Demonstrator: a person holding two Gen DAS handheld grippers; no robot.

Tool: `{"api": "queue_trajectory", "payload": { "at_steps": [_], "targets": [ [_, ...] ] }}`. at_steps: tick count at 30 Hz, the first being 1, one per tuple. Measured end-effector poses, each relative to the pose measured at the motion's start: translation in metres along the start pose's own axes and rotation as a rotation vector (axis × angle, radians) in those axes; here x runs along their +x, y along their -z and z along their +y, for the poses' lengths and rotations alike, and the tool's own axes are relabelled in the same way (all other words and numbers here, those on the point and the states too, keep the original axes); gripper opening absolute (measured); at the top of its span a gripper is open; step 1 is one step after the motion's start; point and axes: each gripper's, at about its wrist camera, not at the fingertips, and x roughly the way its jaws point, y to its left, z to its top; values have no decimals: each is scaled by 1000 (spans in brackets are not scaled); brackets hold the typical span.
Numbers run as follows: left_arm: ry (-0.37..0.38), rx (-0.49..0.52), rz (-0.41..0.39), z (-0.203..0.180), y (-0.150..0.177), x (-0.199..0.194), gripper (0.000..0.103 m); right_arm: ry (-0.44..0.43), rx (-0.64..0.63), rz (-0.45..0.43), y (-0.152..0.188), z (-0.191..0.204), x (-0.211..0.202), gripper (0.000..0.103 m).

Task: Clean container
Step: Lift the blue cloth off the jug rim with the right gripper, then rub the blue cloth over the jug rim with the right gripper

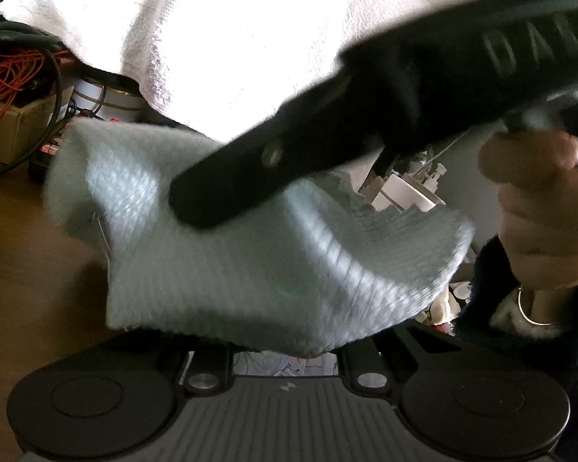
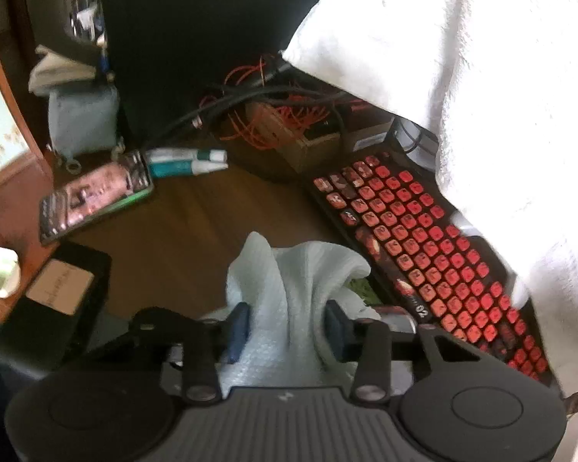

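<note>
One pale cloth [image 2: 289, 292] pinched in right jaws, one red-keyed keyboard [image 2: 435, 246], two tubes [image 2: 185, 161]

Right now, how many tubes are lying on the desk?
2. Both lie side by side at the back of the desk, caps pointing right: the upper tube and the lower tube, just right of the phone. Others may be hidden behind the white towel.

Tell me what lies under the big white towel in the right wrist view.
The white towel drapes over the right end of the red-keyed keyboard; those keys are hidden. No container shows beneath.
</note>
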Motion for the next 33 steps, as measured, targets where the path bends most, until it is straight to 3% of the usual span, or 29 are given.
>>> {"api": "queue_trajectory", "payload": {
  "at_steps": [4,18,22,33],
  "targets": [
    [-5,1,-2,-1,1,-1,14,-115,119,7,-4,-22,-2,17],
    [-19,-3,-4,-4,1,4,16,-165,368,-19,-8,-74,-9,15],
    [-19,-8,-5,-2,-1,8,16,-164,347,-50,-9,-69,-12,15],
    [-30,-7,8,1,-2,17,20,-133,336,13,-4,-61,7,15]
  ]
}}
